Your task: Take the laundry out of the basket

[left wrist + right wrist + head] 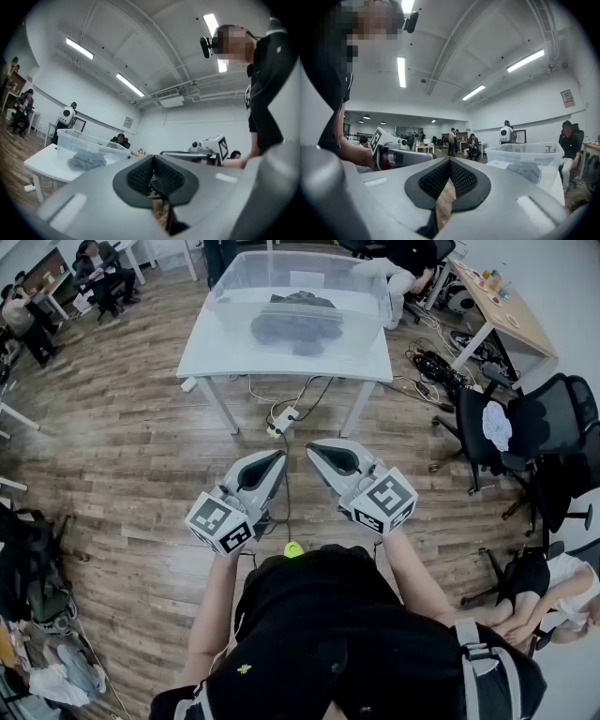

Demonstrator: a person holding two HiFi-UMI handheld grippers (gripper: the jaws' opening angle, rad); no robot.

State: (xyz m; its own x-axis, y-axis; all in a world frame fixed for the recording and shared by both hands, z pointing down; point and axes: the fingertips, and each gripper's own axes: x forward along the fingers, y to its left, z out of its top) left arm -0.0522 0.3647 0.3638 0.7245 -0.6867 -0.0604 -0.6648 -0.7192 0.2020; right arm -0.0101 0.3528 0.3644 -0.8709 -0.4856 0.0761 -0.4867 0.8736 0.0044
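The left gripper and right gripper are both closed tight and empty, well short of the counter. The grey laundry lies crumpled mid-floor in the clear basket near the counter's far edge, and its long axis seems parallel to the near edge. Step closer, open 1 gripper wide, and pinch a raised fold.

Grey laundry in clear basket on white table, left claw and right claw closed, above wood floor
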